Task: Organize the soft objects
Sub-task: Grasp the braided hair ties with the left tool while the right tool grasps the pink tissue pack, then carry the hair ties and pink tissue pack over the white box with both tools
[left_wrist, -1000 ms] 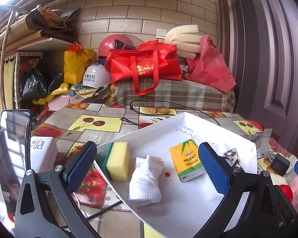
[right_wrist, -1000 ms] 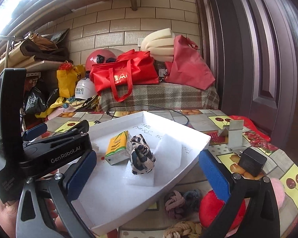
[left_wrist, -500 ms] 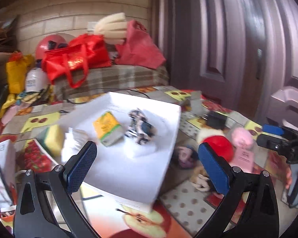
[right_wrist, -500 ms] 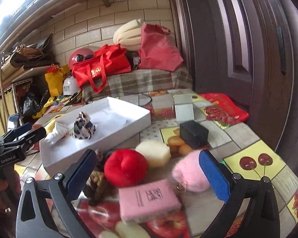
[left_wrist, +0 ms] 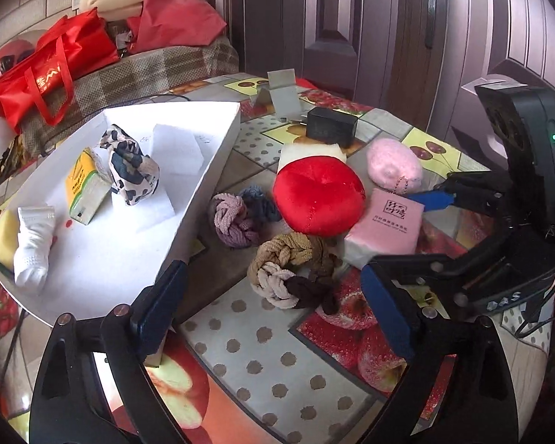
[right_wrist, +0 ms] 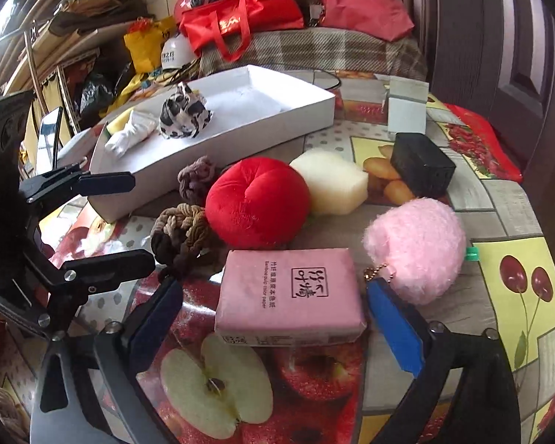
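A white tray (left_wrist: 211, 170) holds a white sock (left_wrist: 33, 236), a yellow sponge (left_wrist: 2, 236), a yellow tissue pack (left_wrist: 83, 188) and a black-and-white cloth knot (left_wrist: 131, 170). Right of it on the table lie a red plush cushion (left_wrist: 318, 199), a pink pompom (left_wrist: 394, 164), a pink tissue pack (right_wrist: 290, 296), a cream sponge (right_wrist: 331, 181) and braided hair ties (left_wrist: 288, 266). My left gripper (left_wrist: 273, 318) is open above the hair ties. My right gripper (right_wrist: 273, 318) is open, with the pink tissue pack between its fingers.
A black charger block (right_wrist: 421, 164) and a grey stand (right_wrist: 407, 109) sit behind the soft things. Red bags (right_wrist: 240, 18), helmets and a plaid-covered bench stand at the back. A dark door is to the right.
Both grippers have swung right and come down from the tray to the pile of soft objects. The right gripper has come close around the pink tissue pack. Both stayed open.
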